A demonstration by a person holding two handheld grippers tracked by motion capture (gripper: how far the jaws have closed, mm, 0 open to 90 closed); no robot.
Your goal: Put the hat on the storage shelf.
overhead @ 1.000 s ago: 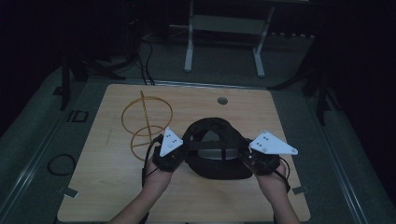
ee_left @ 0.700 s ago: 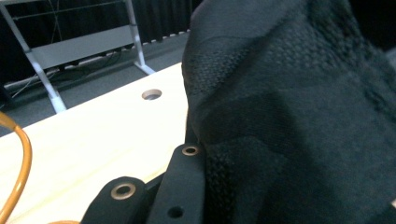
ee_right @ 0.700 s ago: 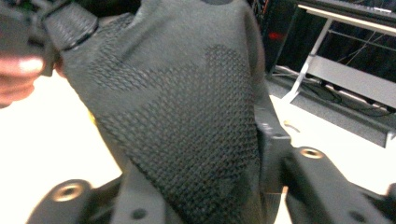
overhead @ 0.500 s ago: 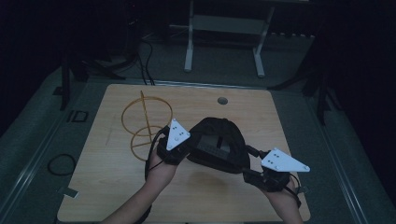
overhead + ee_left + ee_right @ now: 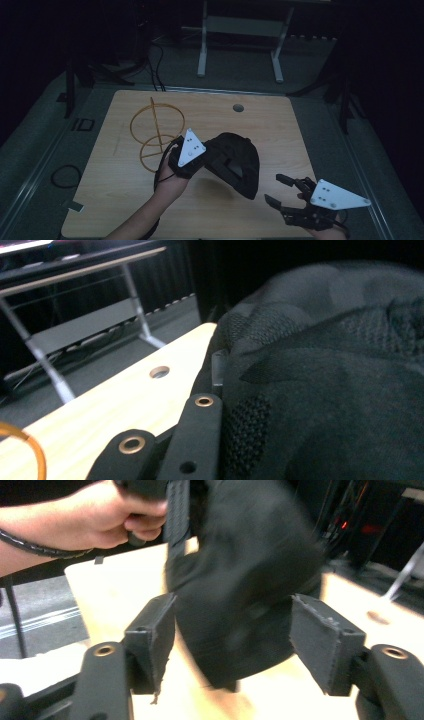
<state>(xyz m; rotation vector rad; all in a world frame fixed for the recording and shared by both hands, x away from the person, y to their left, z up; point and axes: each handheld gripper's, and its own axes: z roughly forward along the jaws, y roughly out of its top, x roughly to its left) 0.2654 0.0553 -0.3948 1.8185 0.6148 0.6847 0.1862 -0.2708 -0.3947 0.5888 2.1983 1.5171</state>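
Observation:
A black cap (image 5: 236, 164) hangs tilted above the middle of the wooden table (image 5: 115, 200). My left gripper (image 5: 204, 162) is shut on the cap's left edge, and the cap's knit fabric (image 5: 325, 380) lies against its jaws in the left gripper view. My right gripper (image 5: 276, 188) stands open near the table's front right corner, apart from the cap. In the right gripper view the blurred cap (image 5: 240, 580) hangs beyond the spread pads (image 5: 320, 640), with the person's other hand (image 5: 95, 522) holding the left gripper at top left.
An orange wire stand (image 5: 156, 132) of rings lies left of the cap, close to the left hand. A round grommet hole (image 5: 238, 107) sits near the table's far edge. A white metal frame (image 5: 240, 45) stands on the dark floor behind.
The right gripper let go of the cap, opened and drew back toward the front right corner. The left gripper kept hold and the cap swung up and tilted.

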